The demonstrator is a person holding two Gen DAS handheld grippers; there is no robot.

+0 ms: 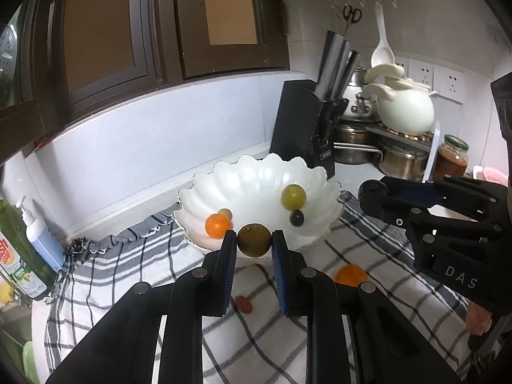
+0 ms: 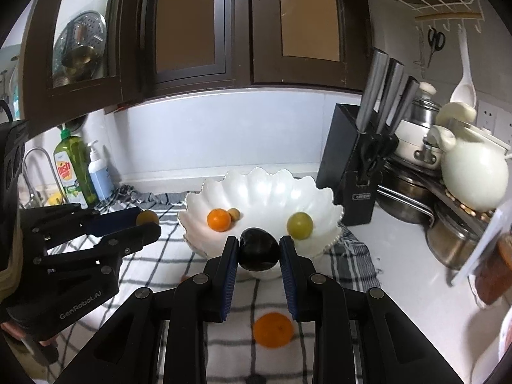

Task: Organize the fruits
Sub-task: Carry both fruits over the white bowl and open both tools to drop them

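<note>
In the left wrist view my left gripper (image 1: pixel 254 240) is shut on a round brownish-green fruit (image 1: pixel 254 235), held just in front of the white scalloped bowl (image 1: pixel 256 172). Inside the bowl lie a small orange (image 1: pixel 218 225), a tiny tan fruit (image 1: pixel 226 213), a green fruit (image 1: pixel 293 196) and a small dark fruit (image 1: pixel 297 218). In the right wrist view my right gripper (image 2: pixel 259 247) is shut on a glossy black fruit (image 2: pixel 258 251) above the bowl's (image 2: pixel 265 185) near rim. Another orange (image 2: pixel 273 329) and a small reddish fruit (image 1: pixel 244 304) rest on the checked cloth (image 1: pixel 153 275).
A black knife block (image 2: pixel 355 166) stands right of the bowl, with steel pots (image 2: pixel 454 240) and a white kettle (image 2: pixel 473 172) beyond it. A dish soap bottle (image 2: pixel 72 169), a pump bottle (image 2: pixel 99 172) and a faucet (image 2: pixel 35 166) stand at the left. Dark cabinets hang overhead.
</note>
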